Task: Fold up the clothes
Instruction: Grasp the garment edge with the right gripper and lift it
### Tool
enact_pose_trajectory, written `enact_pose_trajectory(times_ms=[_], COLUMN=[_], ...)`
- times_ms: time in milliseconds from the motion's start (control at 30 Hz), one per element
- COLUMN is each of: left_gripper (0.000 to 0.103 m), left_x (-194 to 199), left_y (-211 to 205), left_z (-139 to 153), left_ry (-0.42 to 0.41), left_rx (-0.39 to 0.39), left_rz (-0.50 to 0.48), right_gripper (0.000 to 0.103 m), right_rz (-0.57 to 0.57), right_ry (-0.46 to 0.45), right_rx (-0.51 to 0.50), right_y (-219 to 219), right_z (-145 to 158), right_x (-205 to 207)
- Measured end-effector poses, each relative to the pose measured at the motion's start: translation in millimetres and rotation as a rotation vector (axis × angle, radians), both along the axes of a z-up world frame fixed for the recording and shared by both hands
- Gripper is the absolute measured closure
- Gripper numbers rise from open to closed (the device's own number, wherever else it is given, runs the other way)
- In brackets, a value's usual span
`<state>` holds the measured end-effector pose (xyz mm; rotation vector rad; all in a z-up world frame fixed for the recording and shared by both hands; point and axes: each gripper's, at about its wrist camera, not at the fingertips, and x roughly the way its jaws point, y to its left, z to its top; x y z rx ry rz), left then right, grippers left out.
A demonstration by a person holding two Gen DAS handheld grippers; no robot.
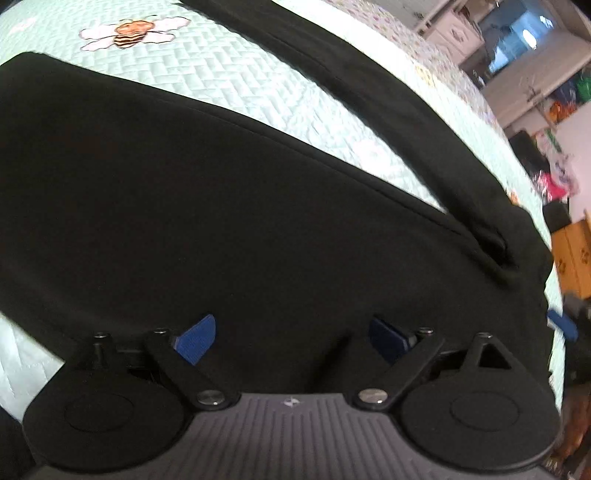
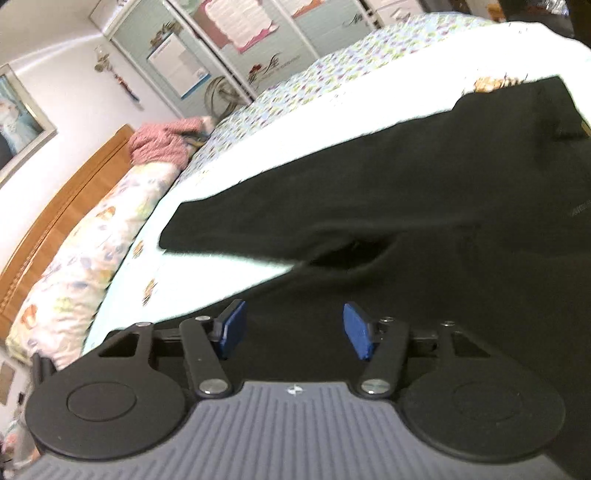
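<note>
A soft black garment lies spread flat on the bed's pale quilt, which has zigzag stitching and a sewn bee. The left gripper and right gripper hang wide apart above it, blue pads bare. The dark cloth hides its folds.

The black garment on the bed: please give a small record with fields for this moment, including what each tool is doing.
garment: black garment, spread on the bed
surface: pale quilted bedspread with a bee and flower motif
left tool: left tool open, low over the black cloth, nothing between the pads
right tool: right tool open, over the garment near its edge, nothing held
fold visible: a sleeve-like part lies across the bedspread
other items: pink cloth by the wooden headboard
</note>
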<state>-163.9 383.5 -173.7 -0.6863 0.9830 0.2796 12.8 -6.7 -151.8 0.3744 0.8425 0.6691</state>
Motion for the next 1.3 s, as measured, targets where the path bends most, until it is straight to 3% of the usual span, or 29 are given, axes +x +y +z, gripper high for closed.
enact_pose_trajectory(times_ms=[133,300,433,500,567,667,733,833,967,1067,1200,1300], left_gripper=[0.0,0.0,0.0,0.0,0.0,0.0,0.0,0.0,0.0,0.0,0.0,0.001], left_x=[8.3,23.5,27.8,29.1,28.8,32.1,32.1,28.4,27.4,27.9,26.5,27.7], left_y=[2.3,-8.5,-8.2,-4.7,-1.4,0.8,2.0,6.4,18.3,28.7,32.8,32.6], left_z=[-4.2,-3.5,-2.0,-2.6,-1.9,-2.8,-3.1,-2.2,-2.1,-2.8,-1.9,6.9], left_ry=[0.036,0.102,0.104,0.1,0.098,0.098,0.093,0.08,0.071,0.058,0.043,0.015], left_rx=[-0.02,0.046,0.056,0.04,0.02,0.005,-0.001,-0.017,-0.077,-0.147,-0.184,-0.165], left_rz=[-0.017,-0.028,-0.027,-0.019,-0.006,0.006,0.009,0.009,0.025,0.057,0.049,0.029], right_gripper=[0.042,0.041,0.042,0.06,0.103,0.103,0.103,0.088,0.082,0.07,0.07,0.07], right_rz=[-0.071,-0.146,-0.184,-0.215,-0.266,-0.384,-0.441,-0.379,-0.272,-0.094,0.123,0.201], right_ry=[0.0,-0.04,0.053,0.09,0.086,0.122,0.082,0.034,-0.026,-0.047,-0.06,-0.038], right_rx=[-0.006,-0.054,-0.102,-0.155,-0.128,-0.023,-0.071,-0.066,-0.041,-0.031,-0.033,-0.054], right_y=[-11.8,-13.6,-24.1,-33.3,-49.0,-73.0,-72.2,-49.9,-17.0,31.4,101.6,141.8], right_z=[-3.8,-9.7,-42.8,-65.7,-77.3,-83.7,-78.2,-63.5,-43.1,-30.4,-24.4,-35.0], right_x=[39.7,89.8,132.8,147.9,153.6,156.9,152.3,132.9,104.8,83.0,69.3,59.9])
